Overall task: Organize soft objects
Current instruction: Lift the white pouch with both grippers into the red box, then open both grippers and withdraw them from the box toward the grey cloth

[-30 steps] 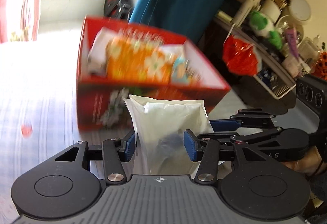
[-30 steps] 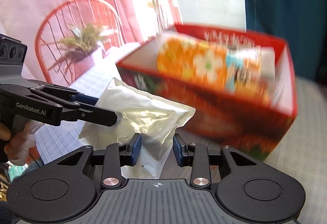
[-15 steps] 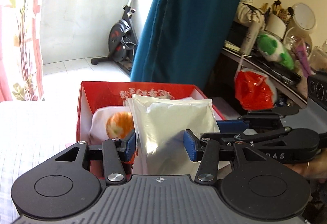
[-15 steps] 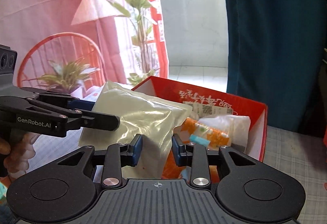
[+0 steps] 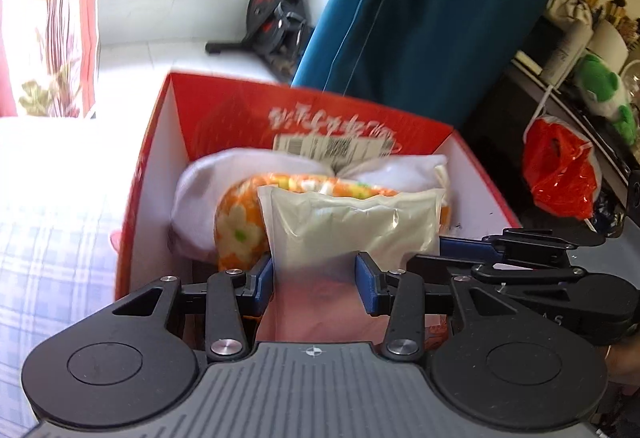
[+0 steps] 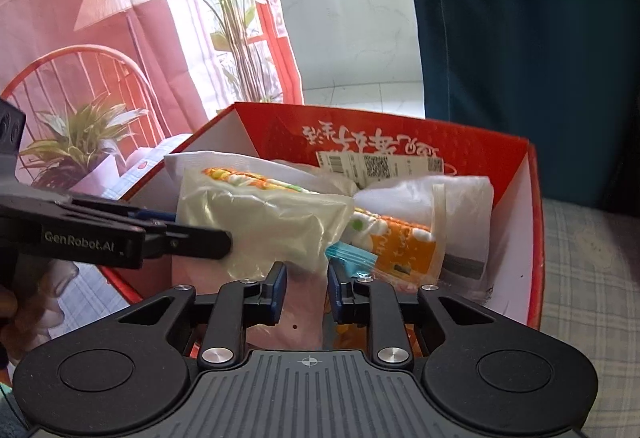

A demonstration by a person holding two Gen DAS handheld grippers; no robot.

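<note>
A pale plastic-wrapped soft packet (image 5: pixel 352 226) is gripped from two sides. My left gripper (image 5: pixel 316 280) is shut on its near end, and my right gripper (image 6: pixel 306 290) is shut on its other edge (image 6: pixel 264 222). Both hold it inside the open red box (image 5: pixel 168 142), above an orange flowered bundle (image 5: pixel 240 226) and white soft items (image 5: pixel 200 194). In the right wrist view the box (image 6: pixel 536 218) also holds the orange bundle (image 6: pixel 404 242), a white pack (image 6: pixel 464 206) and a small blue bag (image 6: pixel 352 254).
The box stands on a checked tablecloth (image 5: pixel 52 262). A teal curtain (image 5: pixel 440 6) hangs behind it. A red plastic bag (image 5: pixel 560 166) and a cluttered shelf are at the right. A red chair (image 6: pixel 80 78) and potted plant (image 6: pixel 76 142) stand left.
Both grippers have carried the packet from in front of the box up over its rim and down into it. Both grips have stayed shut.
</note>
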